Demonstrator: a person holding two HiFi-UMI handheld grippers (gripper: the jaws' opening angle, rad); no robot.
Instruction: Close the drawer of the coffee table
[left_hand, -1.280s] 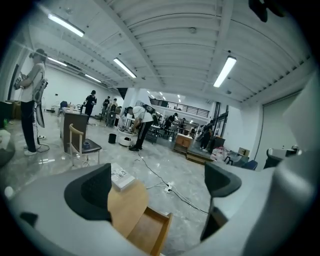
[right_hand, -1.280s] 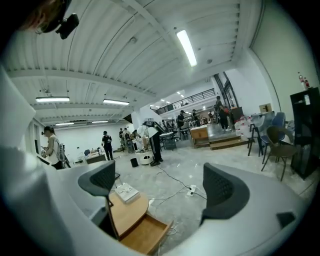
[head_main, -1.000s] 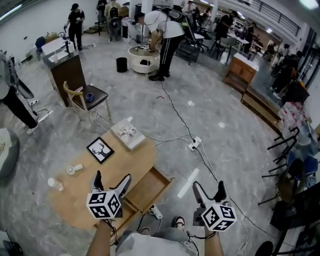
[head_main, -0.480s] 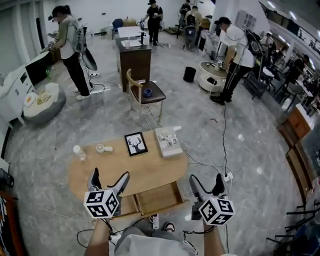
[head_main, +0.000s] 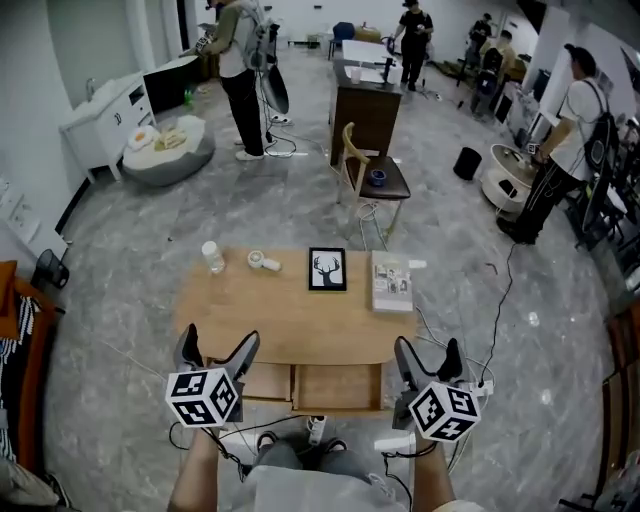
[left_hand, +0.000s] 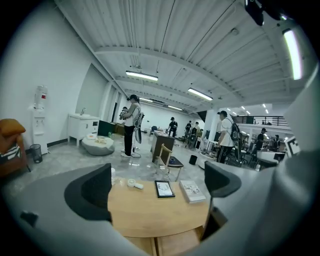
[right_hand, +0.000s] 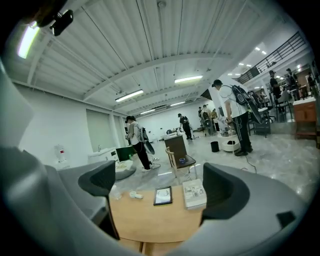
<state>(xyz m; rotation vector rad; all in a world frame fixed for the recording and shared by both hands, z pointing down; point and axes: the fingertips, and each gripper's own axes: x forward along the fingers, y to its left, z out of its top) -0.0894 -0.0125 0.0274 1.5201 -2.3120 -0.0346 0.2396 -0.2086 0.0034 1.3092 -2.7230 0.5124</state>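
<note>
The open drawer (head_main: 337, 388) of the coffee table (head_main: 290, 325) is cut off by the bottom edge in both gripper views, its back hidden under the tabletop. The cover of the book (head_main: 391, 281) is too small to read; the white object (head_main: 262, 262) beside the bottle (head_main: 212, 257) cannot be identified.

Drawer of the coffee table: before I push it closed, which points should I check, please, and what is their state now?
1. Drawer is pulled out toward the person: ok.
2. Visible inside of the drawer looks bare, nothing sticks out: ok.
3. Left gripper jaws apart, empty: ok.
4. Right gripper jaws apart, empty: ok.
5. A gripper rests against the drawer front: not ok, neither seems to touch it yet.
6. Picture frame and book lie far from the coffee table near edge: ok.
</note>
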